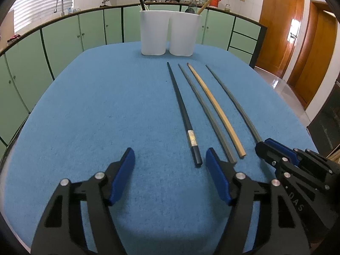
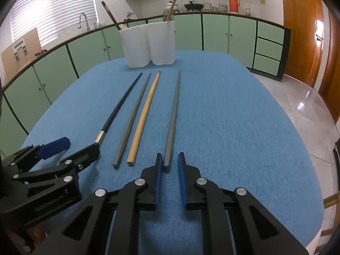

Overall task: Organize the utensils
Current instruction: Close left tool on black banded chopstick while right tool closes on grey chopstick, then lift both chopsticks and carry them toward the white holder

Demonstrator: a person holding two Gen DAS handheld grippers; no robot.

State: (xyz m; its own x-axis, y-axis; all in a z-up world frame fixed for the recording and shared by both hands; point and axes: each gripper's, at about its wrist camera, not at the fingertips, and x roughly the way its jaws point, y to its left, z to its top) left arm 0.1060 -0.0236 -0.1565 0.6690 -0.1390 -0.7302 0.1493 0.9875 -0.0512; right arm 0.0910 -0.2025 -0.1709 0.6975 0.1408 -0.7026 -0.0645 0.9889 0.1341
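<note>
Several chopsticks lie side by side on the blue cloth: a black one with a silver band [image 1: 183,114] [image 2: 119,110], a grey one [image 1: 204,110] [image 2: 133,116], a tan wooden one [image 1: 214,106] [image 2: 144,114] and a second grey one [image 1: 233,102] [image 2: 173,116]. Two white holder cups [image 1: 170,33] [image 2: 148,42] stand at the far end, with a dark chopstick in the left cup and a wooden one in the right. My left gripper [image 1: 170,159] [image 2: 81,146] is open and empty, beside the black chopstick's near end. My right gripper [image 2: 170,159] [image 1: 262,146] is open around the near end of the right grey chopstick.
The blue cloth covers the table [image 1: 106,116] [image 2: 233,127], whose right edge drops to a shiny tiled floor [image 2: 297,106]. Green cabinets [image 1: 63,36] and a counter with pots run behind. Wooden doors [image 1: 282,25] stand at right.
</note>
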